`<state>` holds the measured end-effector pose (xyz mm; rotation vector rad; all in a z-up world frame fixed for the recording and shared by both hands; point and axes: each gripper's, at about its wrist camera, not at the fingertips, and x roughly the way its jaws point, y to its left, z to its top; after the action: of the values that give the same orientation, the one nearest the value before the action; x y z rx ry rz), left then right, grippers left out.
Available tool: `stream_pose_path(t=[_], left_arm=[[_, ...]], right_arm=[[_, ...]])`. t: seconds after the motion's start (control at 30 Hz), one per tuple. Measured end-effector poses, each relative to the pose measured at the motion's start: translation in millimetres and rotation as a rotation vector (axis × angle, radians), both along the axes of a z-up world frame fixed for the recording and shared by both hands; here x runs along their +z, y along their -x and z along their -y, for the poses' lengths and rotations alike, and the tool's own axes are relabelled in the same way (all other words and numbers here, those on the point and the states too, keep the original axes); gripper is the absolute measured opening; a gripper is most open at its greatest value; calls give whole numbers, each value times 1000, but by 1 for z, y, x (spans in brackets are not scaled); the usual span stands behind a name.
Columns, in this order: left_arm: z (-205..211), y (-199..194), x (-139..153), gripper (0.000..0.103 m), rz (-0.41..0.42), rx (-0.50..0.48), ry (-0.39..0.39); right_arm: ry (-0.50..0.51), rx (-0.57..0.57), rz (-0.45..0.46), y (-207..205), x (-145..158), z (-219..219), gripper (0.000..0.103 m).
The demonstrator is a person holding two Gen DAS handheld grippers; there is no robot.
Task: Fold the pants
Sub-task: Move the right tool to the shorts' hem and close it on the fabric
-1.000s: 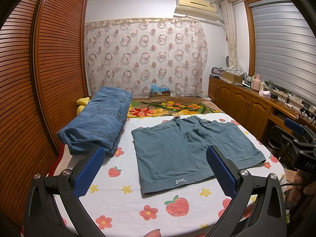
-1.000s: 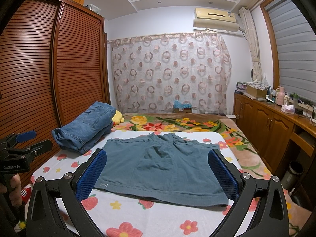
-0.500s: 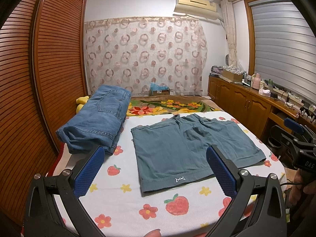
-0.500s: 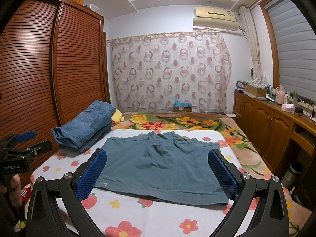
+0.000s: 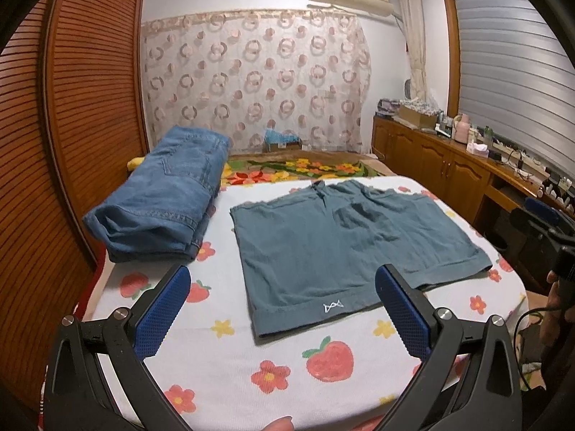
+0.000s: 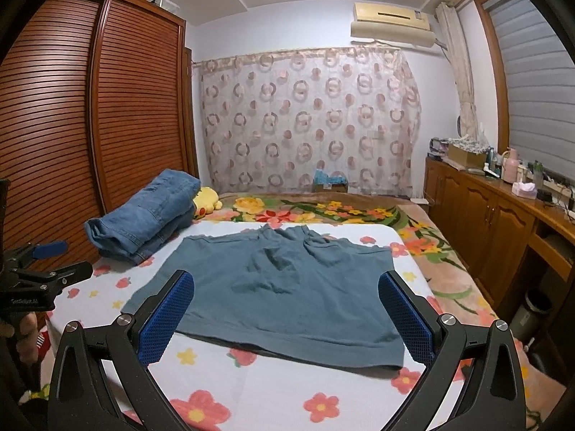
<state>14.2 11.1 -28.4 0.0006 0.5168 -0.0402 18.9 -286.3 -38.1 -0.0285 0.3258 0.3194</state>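
Teal-grey shorts (image 5: 345, 244) lie spread flat on the flowered white sheet (image 5: 222, 362), waistband toward the curtain, hems toward me. A small white logo marks the near left hem. My left gripper (image 5: 280, 294) hovers open above the sheet just short of that hem, nothing between its blue pads. In the right wrist view the shorts (image 6: 287, 287) lie flat too, and my right gripper (image 6: 287, 301) hangs open over their near hem, empty. The left gripper (image 6: 46, 276) shows at that view's left edge, held by a hand.
A folded stack of blue jeans (image 5: 165, 197) sits on the bed's left side beside the slatted wardrobe (image 5: 72, 115). A yellow plush toy (image 6: 206, 199) lies behind it. A wooden cabinet (image 6: 496, 222) with clutter runs along the right. A floral blanket (image 6: 323, 212) covers the far bed.
Both views have crept slightly forward and downward toward the shorts. The shorts lie as before and both grippers stay open.
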Motion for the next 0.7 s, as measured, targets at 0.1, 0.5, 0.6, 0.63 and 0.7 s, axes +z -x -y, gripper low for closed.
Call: stream_pose_path(t=[0.1,0.5,0.6,0.63,0.7], left_arm=[[1,-5,-8,103,-22,-6,-12],[0,-21,-40,103,-103,-42,-21],[-1,-25,-48,103,-128,-52,-15],[-2,-26,-50,103,-133,-56,-11],[-3,-28,-54,103,-144,-63,-7]], right_arm=[[1,6,-11,-5,-2,6,103],[48,7,-51,-22,-7,9,77],[64,8,-82,-29,-7,12,67],[62,8,-92,-31,-8,13,65],[55,14,-118,-34,-8,15,65]])
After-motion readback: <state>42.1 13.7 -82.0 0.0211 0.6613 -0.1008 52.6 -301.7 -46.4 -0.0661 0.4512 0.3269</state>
